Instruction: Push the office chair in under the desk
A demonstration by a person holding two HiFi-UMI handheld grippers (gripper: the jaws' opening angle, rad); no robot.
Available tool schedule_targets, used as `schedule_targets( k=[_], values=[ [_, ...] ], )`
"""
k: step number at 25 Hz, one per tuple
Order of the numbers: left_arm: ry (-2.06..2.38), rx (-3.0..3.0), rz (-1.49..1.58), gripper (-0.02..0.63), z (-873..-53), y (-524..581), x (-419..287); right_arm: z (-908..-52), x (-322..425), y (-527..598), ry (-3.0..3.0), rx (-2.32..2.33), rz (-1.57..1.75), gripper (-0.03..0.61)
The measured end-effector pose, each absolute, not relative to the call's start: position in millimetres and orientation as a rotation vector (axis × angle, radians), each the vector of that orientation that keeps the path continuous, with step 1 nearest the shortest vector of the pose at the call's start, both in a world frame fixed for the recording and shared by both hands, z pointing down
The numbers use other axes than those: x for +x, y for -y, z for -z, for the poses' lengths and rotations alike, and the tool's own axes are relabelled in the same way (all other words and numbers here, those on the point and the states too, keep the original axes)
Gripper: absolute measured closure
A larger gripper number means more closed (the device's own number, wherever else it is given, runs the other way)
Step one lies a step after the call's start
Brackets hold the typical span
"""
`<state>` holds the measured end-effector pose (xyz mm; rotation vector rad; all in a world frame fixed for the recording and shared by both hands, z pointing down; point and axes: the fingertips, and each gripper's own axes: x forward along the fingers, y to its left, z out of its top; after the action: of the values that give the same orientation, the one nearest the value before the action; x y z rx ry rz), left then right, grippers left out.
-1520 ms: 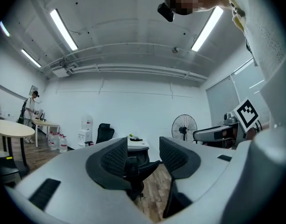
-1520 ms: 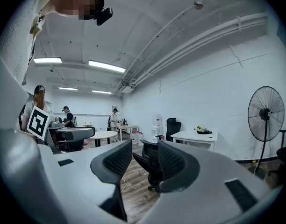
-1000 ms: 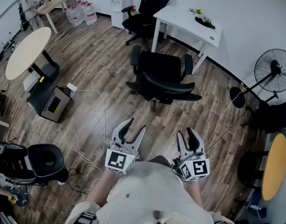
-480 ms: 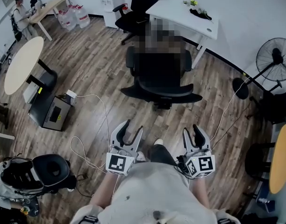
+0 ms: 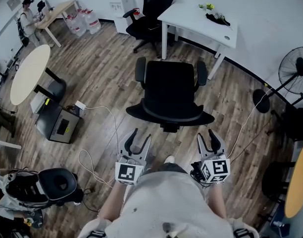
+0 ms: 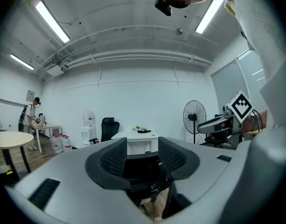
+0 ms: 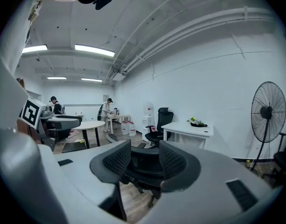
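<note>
The black office chair [image 5: 170, 90] stands on the wood floor with its backrest toward me, short of the white desk [image 5: 198, 21] behind it. My left gripper [image 5: 136, 140] and right gripper [image 5: 209, 142] are held side by side just behind the backrest, apart from it. Both are open. The right jaws have just been opening, with nothing between them. In the left gripper view the chair [image 6: 142, 171] shows past the open jaws, with the desk [image 6: 142, 136] beyond. The right gripper view frames the chair [image 7: 146, 168] and the desk [image 7: 189, 127] likewise.
A second black chair [image 5: 151, 9] sits at the desk's left end. A standing fan [image 5: 296, 68] is at right. A round table [image 5: 27, 73], a grey box [image 5: 60, 125] with a white cable [image 5: 99, 133] and a black stool [image 5: 55, 182] lie left. A person [image 5: 26, 14] stands far back.
The chair now lies nearer and more squarely ahead of me. Both grippers have come forward with me toward its backrest, still apart from it.
</note>
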<state>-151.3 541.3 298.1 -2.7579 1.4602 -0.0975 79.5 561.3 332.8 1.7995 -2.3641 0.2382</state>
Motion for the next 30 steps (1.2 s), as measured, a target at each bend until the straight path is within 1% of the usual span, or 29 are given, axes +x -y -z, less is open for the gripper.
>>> schedule_targets(
  k=[7,16,24,30],
  values=[
    [-1.59,-2.675,0.246,0.396,-344.2,-509.6,-140.4,-366.1,126.4,-523.0,2.341,1.706,-0.25,0.374],
    [-1.633,-2.593,0.415,0.394,-385.1,-457.3,-140.2,-401.4,158.4,-476.8,2.306,1.637,-0.355,0.36],
    [-1.608,-2.608,0.534,0.387,-428.7,-404.5,-144.1,-442.7,155.0,-436.0,2.235,1.539,-0.325,0.354],
    [-1.622,-2.557,0.548,0.353,-454.6,-340.1,-136.9,-468.0,160.9,-383.2,2.245,1.557,-0.295,0.332]
  ],
)
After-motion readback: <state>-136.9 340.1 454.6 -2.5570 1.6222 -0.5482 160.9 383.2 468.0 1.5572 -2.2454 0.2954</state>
